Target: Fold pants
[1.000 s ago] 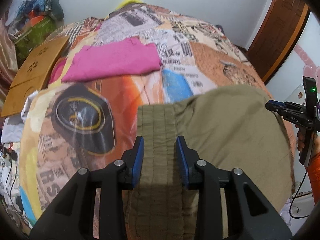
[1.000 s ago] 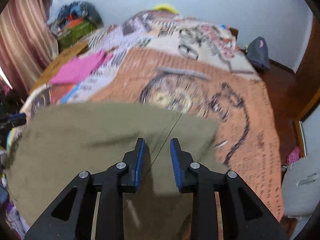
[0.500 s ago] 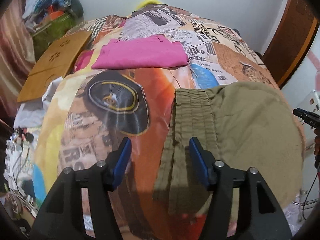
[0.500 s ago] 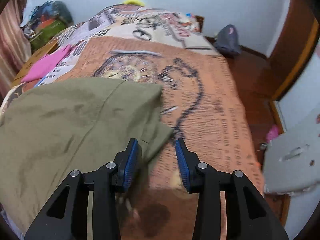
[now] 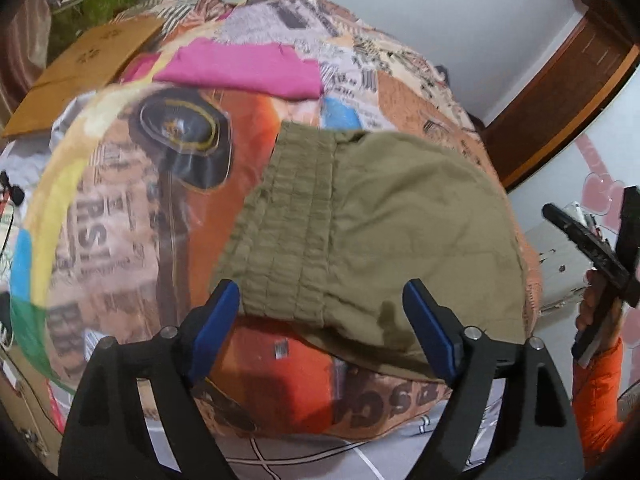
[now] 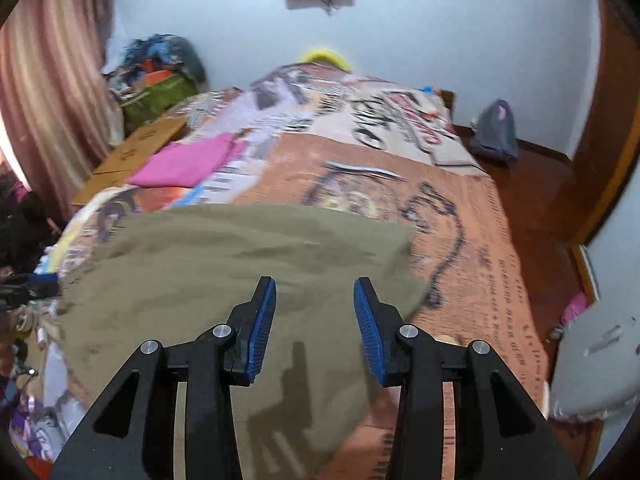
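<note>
Olive-green pants (image 5: 360, 232) lie folded on the patterned bedspread (image 5: 132, 216), their ribbed waistband toward the left. My left gripper (image 5: 320, 320) hovers over the near waistband edge; its jaws are opening wide and the pads press on nothing. In the right wrist view the same pants (image 6: 224, 264) spread below my right gripper (image 6: 315, 320), whose jaws are opening and stand apart above the cloth without pinching it. The right gripper (image 5: 592, 252) also shows at the right edge of the left wrist view, held by a hand in an orange sleeve.
A folded pink garment (image 5: 244, 68) lies farther up the bed, with a cardboard sheet (image 5: 88, 68) beside it. A pile of bags (image 6: 160, 76) sits in the far left corner, a dark bag (image 6: 496, 128) on the floor, a wooden door (image 5: 560, 92) to the right.
The left gripper let go of the waistband and its jaws spread wide. The right gripper released the pants' edge, widened, and rose back over the cloth.
</note>
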A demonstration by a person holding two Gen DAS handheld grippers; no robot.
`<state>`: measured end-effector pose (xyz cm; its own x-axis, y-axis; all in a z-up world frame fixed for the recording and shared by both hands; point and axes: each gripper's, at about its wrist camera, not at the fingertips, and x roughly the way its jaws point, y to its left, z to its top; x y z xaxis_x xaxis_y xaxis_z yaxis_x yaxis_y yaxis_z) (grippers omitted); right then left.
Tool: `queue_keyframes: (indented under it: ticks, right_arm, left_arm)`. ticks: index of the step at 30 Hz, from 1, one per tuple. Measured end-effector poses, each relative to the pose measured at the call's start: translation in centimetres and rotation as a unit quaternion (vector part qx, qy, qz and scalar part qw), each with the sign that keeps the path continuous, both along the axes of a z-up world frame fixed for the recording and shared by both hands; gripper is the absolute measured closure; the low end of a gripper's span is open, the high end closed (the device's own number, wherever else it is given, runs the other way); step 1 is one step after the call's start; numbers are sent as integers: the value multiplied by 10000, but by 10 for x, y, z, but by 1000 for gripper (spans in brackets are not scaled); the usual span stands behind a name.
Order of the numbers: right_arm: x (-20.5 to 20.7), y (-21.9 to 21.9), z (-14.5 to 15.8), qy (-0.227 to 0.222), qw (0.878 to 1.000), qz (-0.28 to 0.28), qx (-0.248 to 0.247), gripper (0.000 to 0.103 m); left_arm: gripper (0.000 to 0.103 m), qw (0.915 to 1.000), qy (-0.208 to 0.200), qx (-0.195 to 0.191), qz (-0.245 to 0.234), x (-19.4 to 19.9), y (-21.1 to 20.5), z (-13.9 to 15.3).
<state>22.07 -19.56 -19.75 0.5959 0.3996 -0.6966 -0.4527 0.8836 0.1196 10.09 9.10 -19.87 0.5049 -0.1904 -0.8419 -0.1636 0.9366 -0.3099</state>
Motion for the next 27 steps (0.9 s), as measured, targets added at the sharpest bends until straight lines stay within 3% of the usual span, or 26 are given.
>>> queue_keyframes:
  ticks: [4, 11, 23, 27]
  right_arm:
    - [-8, 22, -15, 143, 9994, 272, 140, 58]
    - [-11, 45, -55, 500, 9971, 517, -256, 57]
    - [-7, 44, -64, 589, 9961, 608, -232, 55]
    - [-6, 44, -65, 590, 9961, 615, -221, 55]
  left_arm:
    - [18, 9997, 163, -141, 101, -5, 1, -15]
    - [17, 9934, 322, -1058, 310, -8, 10, -40]
    - [12, 9950, -94, -931, 353, 19, 1, -43]
    - [20, 9940, -263, -973, 421, 26, 9, -39]
